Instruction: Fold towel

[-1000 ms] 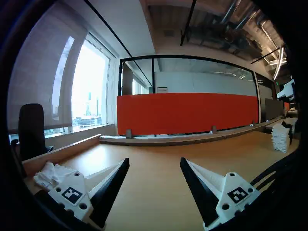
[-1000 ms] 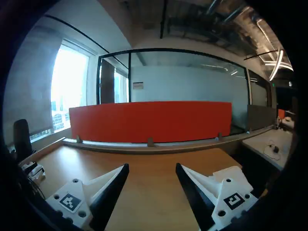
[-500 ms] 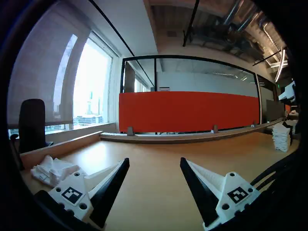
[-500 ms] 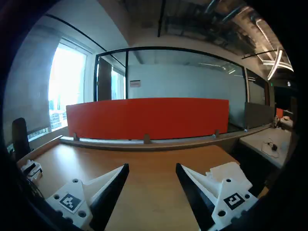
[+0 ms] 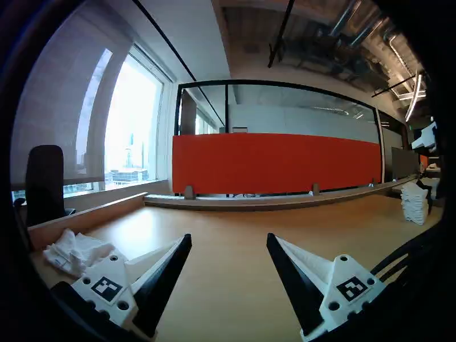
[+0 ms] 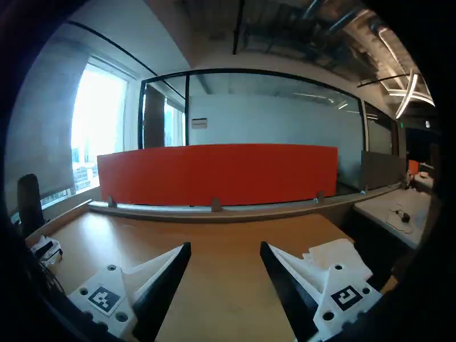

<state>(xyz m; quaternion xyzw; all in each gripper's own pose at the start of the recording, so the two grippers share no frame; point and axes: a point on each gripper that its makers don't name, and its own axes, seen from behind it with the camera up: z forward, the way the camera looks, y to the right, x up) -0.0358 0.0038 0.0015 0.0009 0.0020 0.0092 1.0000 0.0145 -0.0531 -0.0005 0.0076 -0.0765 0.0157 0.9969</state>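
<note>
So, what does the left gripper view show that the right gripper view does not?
Left gripper view: a crumpled white towel at lower left and a stack of folded towels far right. Right gripper view: a flat white cloth beside the right jaw and a neighbouring white desk. Shared: the wooden table, the orange divider, a black chair, and open jaws in front.

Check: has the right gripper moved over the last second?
Yes, slightly. The red divider sits higher and further left, so the right gripper has tipped down and turned right.
</note>
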